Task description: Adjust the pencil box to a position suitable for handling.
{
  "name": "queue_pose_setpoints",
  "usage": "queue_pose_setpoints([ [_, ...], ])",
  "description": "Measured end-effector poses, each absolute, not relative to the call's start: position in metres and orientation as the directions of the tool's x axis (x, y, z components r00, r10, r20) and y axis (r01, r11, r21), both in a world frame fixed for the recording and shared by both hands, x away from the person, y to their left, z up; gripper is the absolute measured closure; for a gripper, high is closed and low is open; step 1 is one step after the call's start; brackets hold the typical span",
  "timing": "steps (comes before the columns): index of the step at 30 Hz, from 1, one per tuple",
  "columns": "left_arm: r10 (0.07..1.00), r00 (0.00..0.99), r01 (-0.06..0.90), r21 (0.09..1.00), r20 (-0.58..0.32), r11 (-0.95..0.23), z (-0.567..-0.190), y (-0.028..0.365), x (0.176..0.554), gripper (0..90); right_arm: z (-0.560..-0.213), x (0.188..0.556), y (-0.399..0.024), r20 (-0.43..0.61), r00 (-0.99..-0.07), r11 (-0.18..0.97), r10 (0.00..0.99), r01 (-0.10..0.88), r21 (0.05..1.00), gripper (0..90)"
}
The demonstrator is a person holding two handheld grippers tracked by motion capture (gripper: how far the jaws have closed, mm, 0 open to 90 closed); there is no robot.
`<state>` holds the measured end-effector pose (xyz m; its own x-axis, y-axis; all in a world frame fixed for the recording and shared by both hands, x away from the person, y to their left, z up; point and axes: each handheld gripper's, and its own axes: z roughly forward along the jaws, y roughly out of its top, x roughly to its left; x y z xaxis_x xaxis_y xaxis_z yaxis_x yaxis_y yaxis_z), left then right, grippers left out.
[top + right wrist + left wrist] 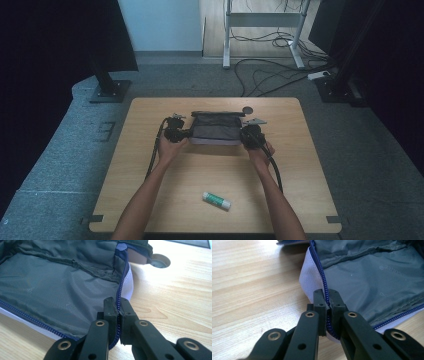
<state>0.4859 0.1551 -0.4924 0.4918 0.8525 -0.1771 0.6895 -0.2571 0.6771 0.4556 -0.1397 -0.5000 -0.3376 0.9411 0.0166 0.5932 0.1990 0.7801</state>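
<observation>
An unzipped pouch lies open on the wooden table, white outside, grey lining inside, with a blue zipper around its rim. My left gripper is shut on the pouch's left edge; in the left gripper view the pads pinch the blue zipper and the white fabric. My right gripper is shut on the pouch's right edge; in the right gripper view its pads clamp the zipper over the grey lining.
A white and green tube lies near the table's front edge. A round cable hole sits behind the pouch's right corner. Beyond the table stand dark screen bases and floor cables.
</observation>
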Motion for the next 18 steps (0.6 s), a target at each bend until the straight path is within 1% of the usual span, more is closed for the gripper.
queue_pose_setpoints([
  [18, 0.841, 0.511, 0.645, 0.726, -0.176, -0.24, -0.464, 0.173, 0.466, 87.2, -0.481, 0.438, -0.129, 0.016, -0.377, 0.205, 0.926, 0.538, 0.818, 85.9],
])
